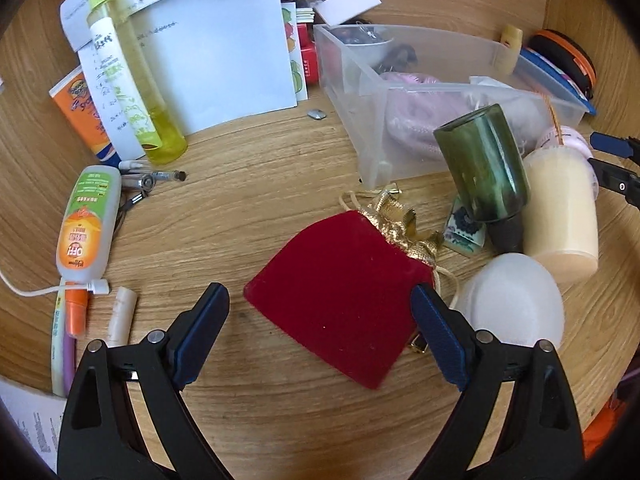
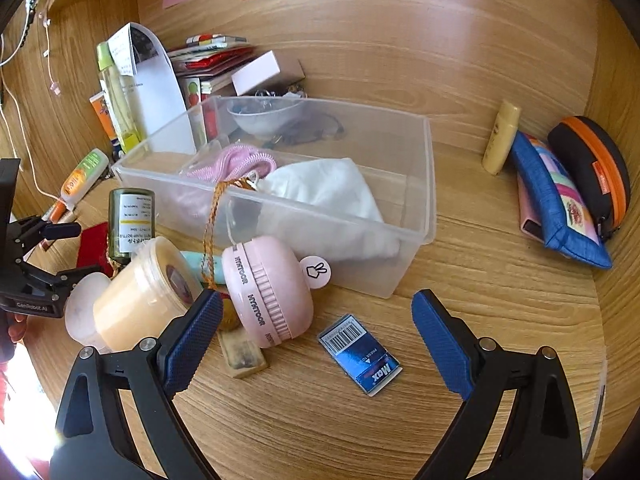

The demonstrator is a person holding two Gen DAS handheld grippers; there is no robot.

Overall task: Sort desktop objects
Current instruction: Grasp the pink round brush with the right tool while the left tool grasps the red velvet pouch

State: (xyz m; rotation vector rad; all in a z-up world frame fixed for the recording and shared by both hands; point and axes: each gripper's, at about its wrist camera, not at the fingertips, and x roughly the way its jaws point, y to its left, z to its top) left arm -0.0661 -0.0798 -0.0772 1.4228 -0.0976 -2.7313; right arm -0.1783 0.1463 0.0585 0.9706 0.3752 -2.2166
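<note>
A red velvet pouch with a gold drawstring top lies flat on the wooden desk. My left gripper stands open astride it; the left pad is clear of it and the right pad sits at its edge. In the right wrist view my right gripper is open over a blue staple box, and a pink round case lies by its left finger. A clear plastic bin behind holds pink and white cloth items. The right gripper's tips show at the left wrist view's right edge.
A green bottle, a cream jar and a white dome cap crowd the pouch's right side. Papers, a yellow spray bottle, a lotion bottle and pens lie at the left. A blue pouch and an orange-rimmed case sit by the right wall.
</note>
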